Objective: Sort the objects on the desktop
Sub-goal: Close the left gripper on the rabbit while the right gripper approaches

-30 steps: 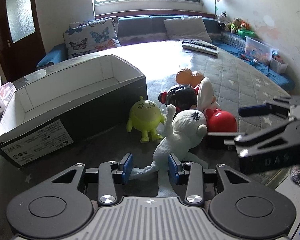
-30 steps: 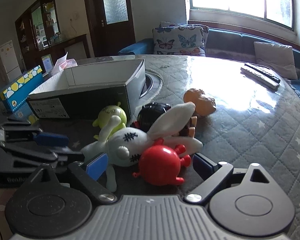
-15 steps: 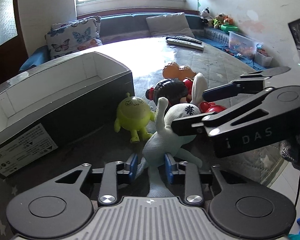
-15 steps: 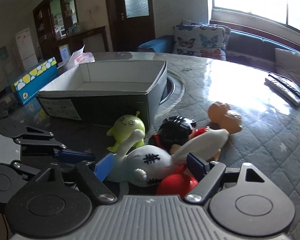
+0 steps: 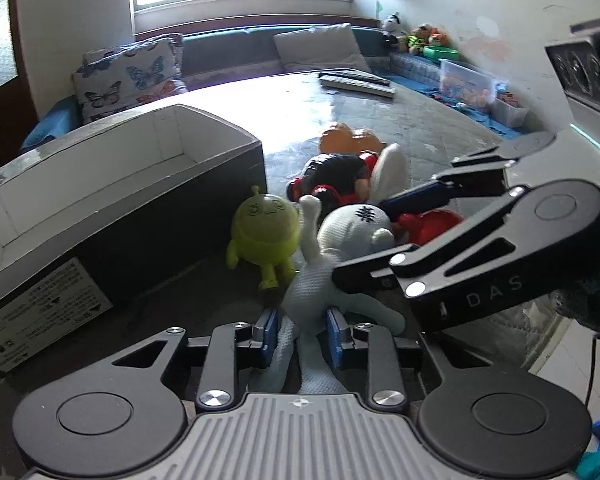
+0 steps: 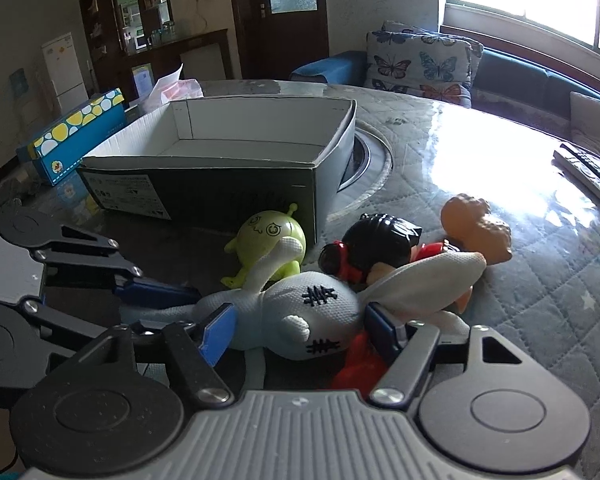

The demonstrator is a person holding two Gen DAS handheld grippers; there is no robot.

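A white knitted rabbit doll lies on the quilted table among other toys. My left gripper is shut on its lower body and legs. My right gripper is closed around its head, pads touching both sides; it also shows in the left wrist view. A green alien toy, a black-haired doll, a red toy and an orange toy lie close around. An open, empty shoebox stands behind them.
Remote controls lie at the table's far side. A blue dotted box sits beyond the shoebox. A sofa with butterfly cushions runs behind the table. The table edge is at the right in the left wrist view.
My left gripper has closed on the rabbit's lower body. My right gripper has moved in from the side and closed around the rabbit's head.
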